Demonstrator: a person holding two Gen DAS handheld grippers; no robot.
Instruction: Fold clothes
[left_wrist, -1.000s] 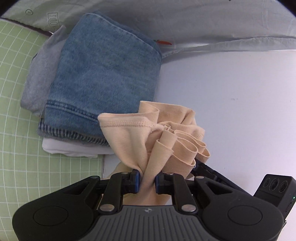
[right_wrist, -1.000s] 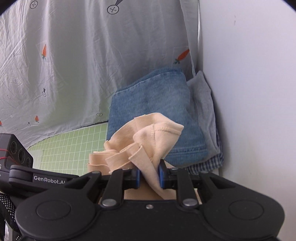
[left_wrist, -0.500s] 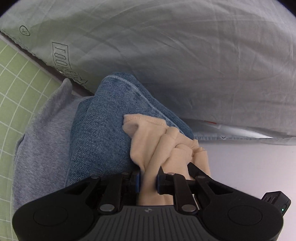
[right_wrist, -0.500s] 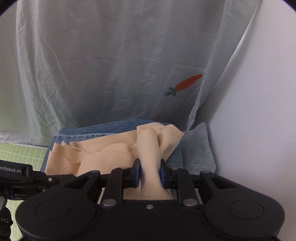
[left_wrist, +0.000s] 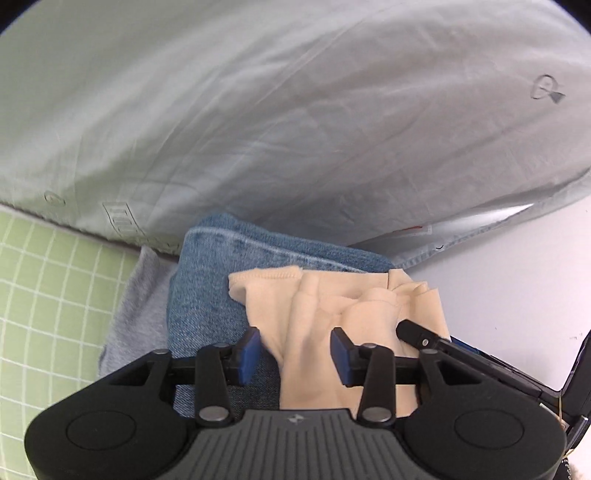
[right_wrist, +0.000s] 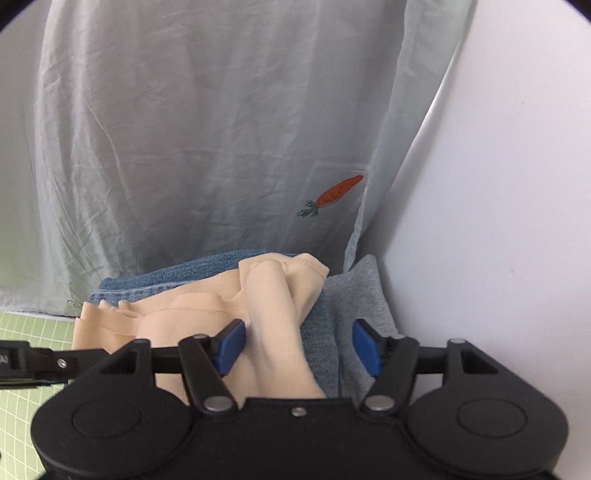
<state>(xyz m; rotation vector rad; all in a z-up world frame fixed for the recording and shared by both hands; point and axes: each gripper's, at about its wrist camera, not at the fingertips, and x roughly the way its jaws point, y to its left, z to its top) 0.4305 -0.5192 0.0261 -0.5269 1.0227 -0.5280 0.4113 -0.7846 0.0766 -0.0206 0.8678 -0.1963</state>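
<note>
Peach garment (left_wrist: 332, 325), soft stretchy knit with a stitched hem along 1 edge, is lying bunched in loose ridges on top of the folded blue denim (left_wrist: 207, 295). Denim has that faded twill look with a visible seam line near its far fold. Under it there's a grey heathered piece (left_wrist: 129, 295), fleecy looking, sticking out on 1 side of the stack.

Left gripper (left_wrist: 295, 354) has just been opening; its 2 blue pads stand apart, with a ridge of the peach fabric lying between them. I can't make out if the right-hand pad still touches the cloth, but nothing is pinched. Right gripper (right_wrist: 297, 345) has also just been opening, jaws spread wider, a peach fold and a bit of denim between them; the pad toward the peach side sits just beside the fold, the other is clear of it, over the grey piece.

Stack sits against a pale grey-green wrinkled sheet (right_wrist: 184, 147), thin and crinkly, printed with an orange carrot (right_wrist: 334, 194) and small outline doodles; the boxed lettering in the left view is too blurred to read. Green gridded cutting mat (left_wrist: 48, 302) is on 1 side, plain white surface (left_wrist: 517, 295) on the other.
</note>
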